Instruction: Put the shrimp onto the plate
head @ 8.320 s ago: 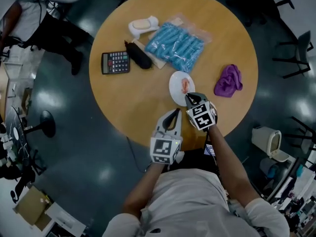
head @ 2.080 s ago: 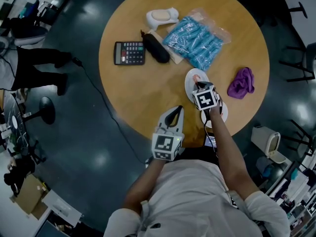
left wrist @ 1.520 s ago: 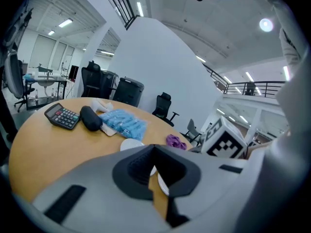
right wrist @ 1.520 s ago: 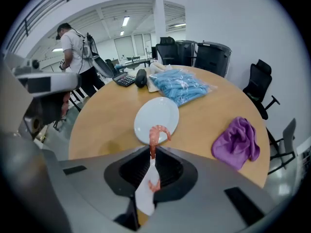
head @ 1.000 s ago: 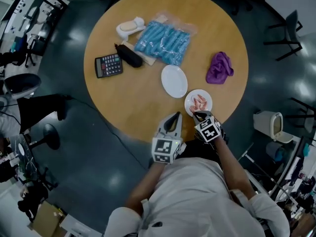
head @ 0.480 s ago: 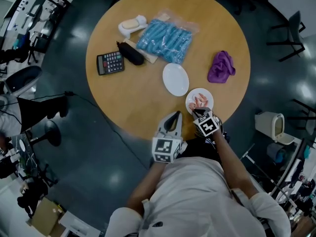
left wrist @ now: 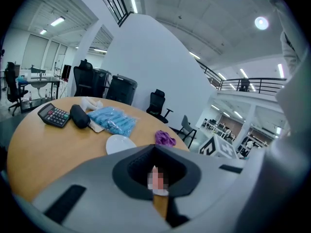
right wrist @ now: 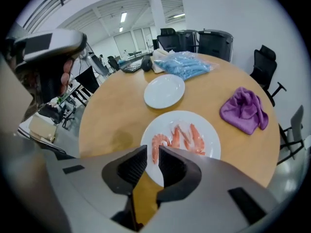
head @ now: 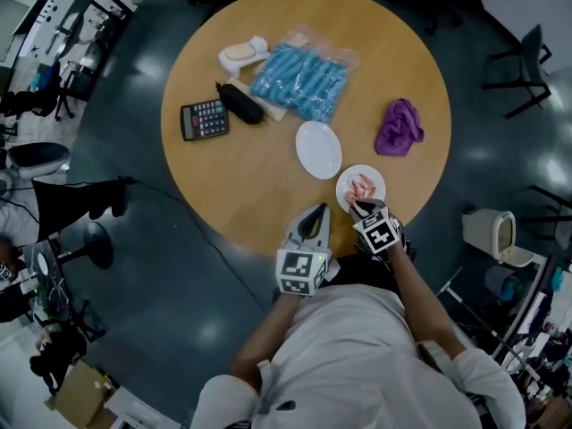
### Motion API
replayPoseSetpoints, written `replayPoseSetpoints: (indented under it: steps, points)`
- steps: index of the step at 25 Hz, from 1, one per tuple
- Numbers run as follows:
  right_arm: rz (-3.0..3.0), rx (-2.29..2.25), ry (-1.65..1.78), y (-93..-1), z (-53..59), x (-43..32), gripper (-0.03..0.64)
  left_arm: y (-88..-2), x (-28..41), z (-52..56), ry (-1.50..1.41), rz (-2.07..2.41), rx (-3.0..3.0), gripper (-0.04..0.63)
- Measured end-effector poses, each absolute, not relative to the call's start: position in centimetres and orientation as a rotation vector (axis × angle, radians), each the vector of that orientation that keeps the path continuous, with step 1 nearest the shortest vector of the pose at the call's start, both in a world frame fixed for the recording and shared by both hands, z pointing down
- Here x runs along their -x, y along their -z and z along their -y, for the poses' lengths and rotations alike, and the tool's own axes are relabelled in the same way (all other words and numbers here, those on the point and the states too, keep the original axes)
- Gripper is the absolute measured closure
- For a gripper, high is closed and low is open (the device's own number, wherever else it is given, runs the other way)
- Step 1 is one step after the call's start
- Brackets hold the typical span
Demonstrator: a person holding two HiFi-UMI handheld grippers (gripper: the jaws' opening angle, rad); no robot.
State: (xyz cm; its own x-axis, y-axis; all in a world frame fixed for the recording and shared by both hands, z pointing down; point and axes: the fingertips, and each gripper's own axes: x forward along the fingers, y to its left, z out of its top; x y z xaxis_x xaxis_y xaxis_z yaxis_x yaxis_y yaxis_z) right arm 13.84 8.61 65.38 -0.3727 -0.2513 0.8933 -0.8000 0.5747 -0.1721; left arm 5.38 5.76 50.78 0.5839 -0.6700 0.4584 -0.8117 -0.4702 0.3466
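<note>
Grey left claw (head: 318, 209) is pressed together over the near rim of the wooden table (head: 241, 186). Just beside it, the right claw (right wrist: 152, 152) hovers at the near edge of a round white plate (right wrist: 182, 118), tips a sliver apart and gripping nothing. Three pink shrimp (right wrist: 187, 139) lie on that plate, one curled end showing through the gap. Beyond sit an empty plate (right wrist: 164, 92), a purple cloth (right wrist: 244, 109) and a blue bag (right wrist: 187, 63).
</note>
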Motion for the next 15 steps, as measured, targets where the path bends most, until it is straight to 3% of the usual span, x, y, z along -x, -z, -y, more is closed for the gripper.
replayPoseSetpoints:
  steps: [5, 12, 15]
  points:
    - [2.191, -1.102, -0.549, -56.1, -5.1, -13.8, 0.583, -48.5, -5.0, -5.7, -0.346, 1.2, -2.316, 0.588]
    - [2.648, -1.519, -0.144, -35.3, -4.4, -16.0, 0.591, -42.0, -5.9, -5.5, -0.278, 1.246, -2.463, 0.588]
    - [2.699, -1.649, -0.091, -31.2, -6.0, -17.3, 0.591, -39.2, -6.1, -5.8, -0.253, 1.277, -2.552, 0.588]
